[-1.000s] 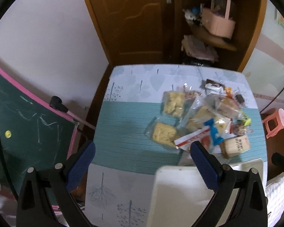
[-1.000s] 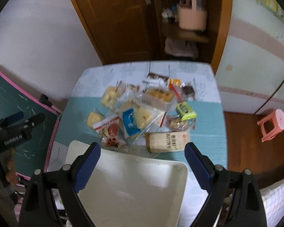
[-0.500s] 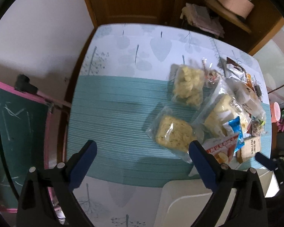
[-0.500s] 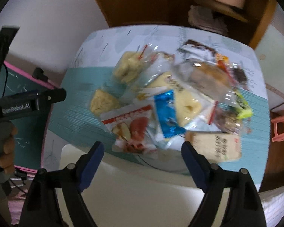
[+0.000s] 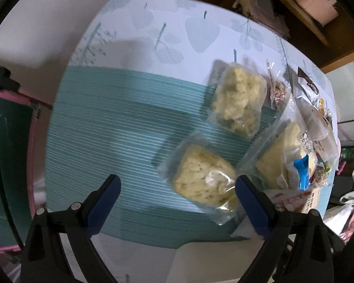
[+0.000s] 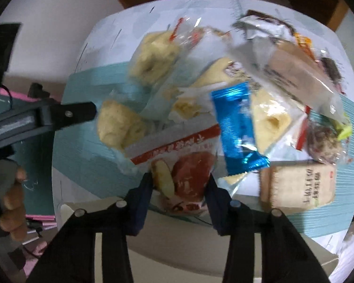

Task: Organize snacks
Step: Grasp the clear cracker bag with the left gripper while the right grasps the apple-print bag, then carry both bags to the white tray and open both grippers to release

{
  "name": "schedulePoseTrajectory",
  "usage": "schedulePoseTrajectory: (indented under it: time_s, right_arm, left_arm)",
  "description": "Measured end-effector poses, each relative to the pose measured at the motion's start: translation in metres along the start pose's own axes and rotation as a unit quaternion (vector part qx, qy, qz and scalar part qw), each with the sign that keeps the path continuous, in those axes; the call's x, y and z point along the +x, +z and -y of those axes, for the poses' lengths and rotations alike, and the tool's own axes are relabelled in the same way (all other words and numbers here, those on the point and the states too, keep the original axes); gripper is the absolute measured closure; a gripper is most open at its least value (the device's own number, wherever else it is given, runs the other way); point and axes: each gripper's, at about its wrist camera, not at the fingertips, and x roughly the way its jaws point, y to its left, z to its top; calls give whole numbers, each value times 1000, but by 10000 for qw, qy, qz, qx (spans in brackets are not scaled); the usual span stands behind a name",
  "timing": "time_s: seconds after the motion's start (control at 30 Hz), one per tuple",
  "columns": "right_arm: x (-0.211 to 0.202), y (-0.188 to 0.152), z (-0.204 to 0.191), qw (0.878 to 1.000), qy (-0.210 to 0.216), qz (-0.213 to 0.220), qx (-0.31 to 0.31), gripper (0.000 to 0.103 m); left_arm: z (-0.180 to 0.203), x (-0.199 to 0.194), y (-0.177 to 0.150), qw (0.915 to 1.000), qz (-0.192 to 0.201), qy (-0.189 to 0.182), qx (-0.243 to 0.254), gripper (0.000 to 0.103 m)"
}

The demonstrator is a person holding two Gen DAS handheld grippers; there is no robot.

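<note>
Snacks crowding teal mat. Left view: left gripper (image 5: 177, 189) hanging wide open beside bun packet (image 5: 201, 179), right finger touching wrap; advise centring before closing. Right view: right gripper (image 6: 178, 184) half closed, straddling red-and-white packet (image 6: 179, 165) at tray (image 6: 181, 243) edge; grip unconfirmed, advise squeezing edge only.

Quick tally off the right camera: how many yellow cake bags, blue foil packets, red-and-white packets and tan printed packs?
yellow cake bags: 3
blue foil packet: 1
red-and-white packet: 1
tan printed pack: 1
Total: 6; the other wrappers behind them are too blurred to sort.
</note>
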Motion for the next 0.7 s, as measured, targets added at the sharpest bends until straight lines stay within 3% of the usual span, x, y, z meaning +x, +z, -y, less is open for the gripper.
schedulePoseTrajectory:
  time_s: [0.43, 0.5, 0.57, 0.7]
  right_arm:
    - [-46, -24, 29, 9971, 287, 602, 362, 61]
    - [-48, -27, 34, 9969, 288, 610, 413, 61]
    - [-50, -26, 38, 9961, 334, 643, 495, 61]
    - [-59, -33, 37, 9949, 355, 752, 574, 61]
  left_arm:
    - [7, 50, 3, 9932, -604, -245, -970, 7]
    - [8, 55, 1, 9928, -574, -256, -1021, 19]
    - [14, 56, -1, 9947, -521, -126, -881, 37]
    - [19, 53, -5, 9973, -335, -67, -642, 45]
